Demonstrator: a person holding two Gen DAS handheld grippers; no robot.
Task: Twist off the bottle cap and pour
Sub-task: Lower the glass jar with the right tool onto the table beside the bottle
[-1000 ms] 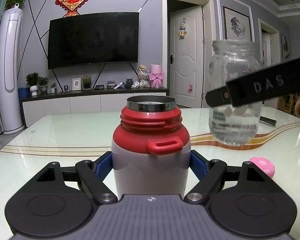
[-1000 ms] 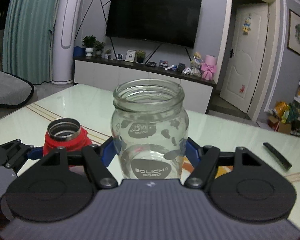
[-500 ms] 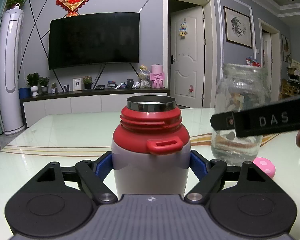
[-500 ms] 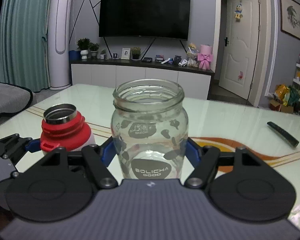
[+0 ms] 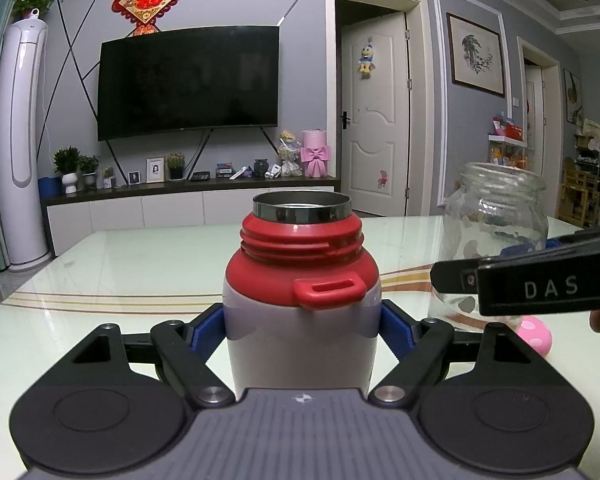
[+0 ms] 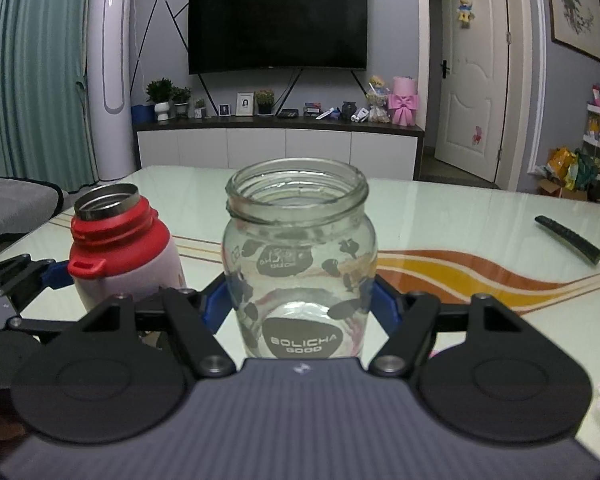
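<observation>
Flask [image 5: 301, 304] position?
— Upright and uncapped, clamped between the left gripper [image 5: 301, 330] fingers on the table [image 5: 120, 276]

And the jar [image 6: 300, 264]?
— Upright, held by the right gripper [image 6: 300, 304], just right of the flask. A pink cap [image 5: 534, 336] lies beyond, a remote [image 6: 568, 240] far right

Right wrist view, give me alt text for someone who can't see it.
The right tool grips an open glass jar upright over a glossy table. To its left, the left tool holds an uncapped red-and-white thermos.
</observation>
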